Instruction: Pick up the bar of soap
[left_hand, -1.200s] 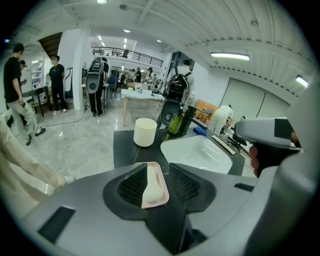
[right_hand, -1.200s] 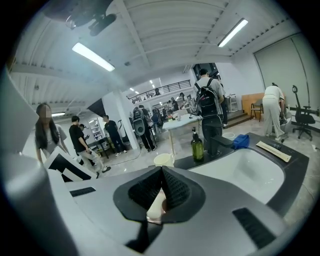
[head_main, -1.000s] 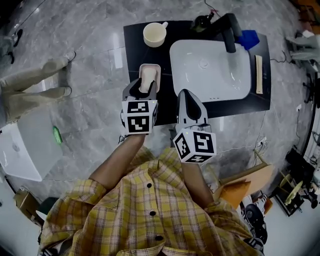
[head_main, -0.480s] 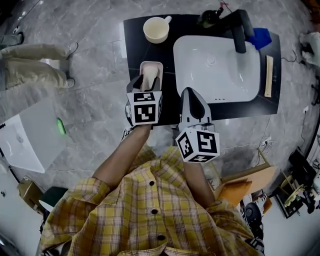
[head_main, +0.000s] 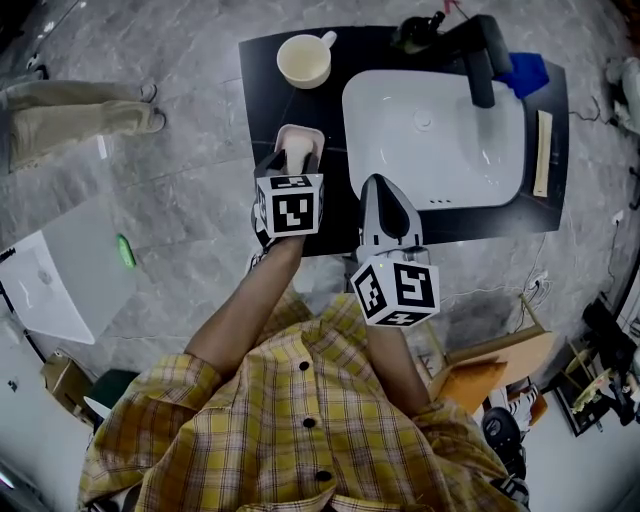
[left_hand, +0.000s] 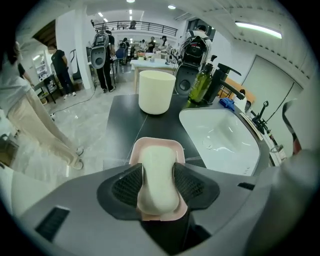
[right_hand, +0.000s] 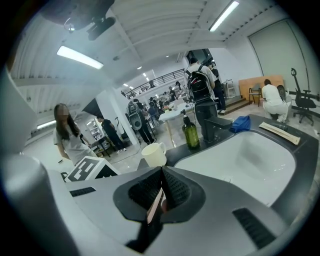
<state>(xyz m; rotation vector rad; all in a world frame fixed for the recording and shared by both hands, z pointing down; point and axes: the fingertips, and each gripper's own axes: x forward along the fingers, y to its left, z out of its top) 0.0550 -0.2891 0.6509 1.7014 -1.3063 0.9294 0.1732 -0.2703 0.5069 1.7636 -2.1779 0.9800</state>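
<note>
The cream bar of soap (left_hand: 157, 175) lies in a pink dish (left_hand: 150, 142) on the black counter (head_main: 335, 215), left of the sink. My left gripper (left_hand: 157, 184) points steeply down over it. Its jaws have just been opening, and the soap sits between the two ribbed pads (left_hand: 127, 186), still resting in the dish. In the head view the left gripper (head_main: 292, 160) covers most of the soap (head_main: 297, 150) and the dish (head_main: 300, 131). My right gripper (head_main: 383, 185) hangs at the counter's front edge beside the sink, its jaws closed tip to tip with nothing held.
A white sink (head_main: 430, 130) with a black faucet (head_main: 478, 55) fills the counter's right half. A cream mug (head_main: 303, 60) stands behind the dish. A green bottle (left_hand: 200, 85) and a blue cloth (head_main: 525, 73) are at the back. A person's legs (head_main: 70, 105) show at the left.
The left gripper has sunk toward the dish and now straddles the soap. The right gripper has dropped slightly by the sink.
</note>
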